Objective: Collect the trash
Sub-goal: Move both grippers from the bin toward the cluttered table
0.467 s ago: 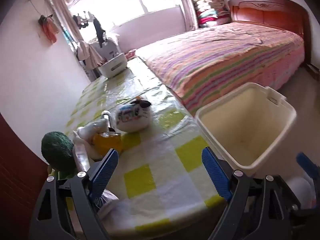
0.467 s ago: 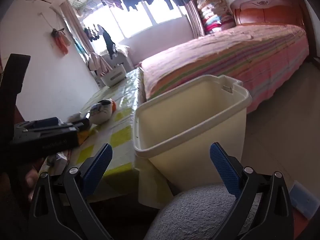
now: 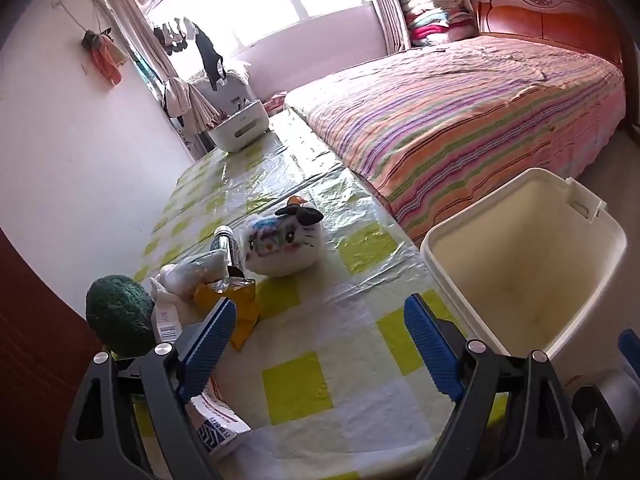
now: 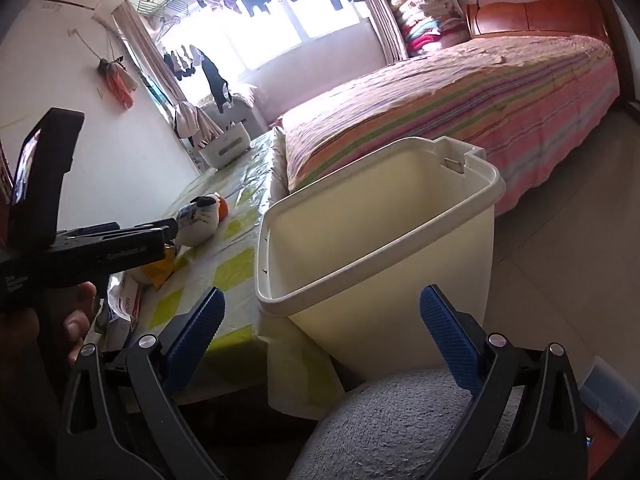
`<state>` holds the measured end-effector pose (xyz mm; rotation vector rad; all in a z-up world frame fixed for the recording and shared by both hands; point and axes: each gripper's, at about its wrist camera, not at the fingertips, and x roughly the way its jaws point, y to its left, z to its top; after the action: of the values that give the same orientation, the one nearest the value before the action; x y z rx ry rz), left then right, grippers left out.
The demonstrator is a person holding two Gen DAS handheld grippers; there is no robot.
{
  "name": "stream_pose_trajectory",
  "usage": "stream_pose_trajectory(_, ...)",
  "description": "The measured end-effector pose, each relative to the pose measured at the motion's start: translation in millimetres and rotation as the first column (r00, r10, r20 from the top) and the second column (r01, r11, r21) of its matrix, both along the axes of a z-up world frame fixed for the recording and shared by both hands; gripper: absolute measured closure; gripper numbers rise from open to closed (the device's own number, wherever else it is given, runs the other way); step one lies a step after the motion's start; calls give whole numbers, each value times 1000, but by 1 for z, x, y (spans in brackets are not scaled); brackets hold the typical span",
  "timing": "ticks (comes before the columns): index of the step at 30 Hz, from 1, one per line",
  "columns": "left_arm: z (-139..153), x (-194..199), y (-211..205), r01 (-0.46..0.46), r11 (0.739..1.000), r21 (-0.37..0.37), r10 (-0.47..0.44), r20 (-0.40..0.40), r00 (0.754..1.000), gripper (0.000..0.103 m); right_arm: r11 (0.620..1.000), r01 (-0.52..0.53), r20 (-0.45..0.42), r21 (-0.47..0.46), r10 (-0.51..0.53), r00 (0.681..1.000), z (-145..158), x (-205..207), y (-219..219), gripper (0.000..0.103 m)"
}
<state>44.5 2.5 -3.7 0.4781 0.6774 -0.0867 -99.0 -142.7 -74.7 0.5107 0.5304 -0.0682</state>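
Plastic bin: cream trash bin (image 3: 524, 264) stands on the floor just beside the table's edge, mouth open, nothing visible inside
Table: checked yellow-and-white cloth (image 3: 304, 384) under clear film
Trash: crumpled yellow wrapper (image 3: 240, 312) with a foil pouch (image 3: 236, 282), a white crumpled bag (image 3: 188, 276) and a printed packet (image 3: 218, 428) lie in a heap at the near left of the table
Handling: likely light, soft and crinkly, slippery on the film; pinch a raised fold of the yellow wrapper, not its flat part
Left gripper (image 3: 316, 344): fingers spread wide, nothing between them, over the table beside the heap
Right gripper (image 4: 320, 336): fingers spread wide, empty, aimed at the bin
Not trash, probably: cat plush (image 3: 280, 240), green knitted ball (image 3: 120, 316)
Hard to make out: metal tube (image 3: 226, 244) half hidden behind the heap; the packet is cut off by the left finger
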Motion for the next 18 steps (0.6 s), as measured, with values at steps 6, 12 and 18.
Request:
stream_pose_trajectory(6, 2, 0, 10, -16, 999, -33, 15, -13, 1000, 19, 1000, 2, -10, -7, -2, 1000, 2, -1, 5, 7)
stream_pose_trajectory(12, 8, -8, 38, -44, 996, -73, 42, -20, 999, 19, 999, 5, -1, -41, -5, 1000, 9, -4, 15, 7)
stream_pose_trajectory(18, 18, -22, 80, -96, 989, -113, 96, -8, 995, 20, 997, 2, 23, -78, 0, 1000, 18, -6, 27, 6)
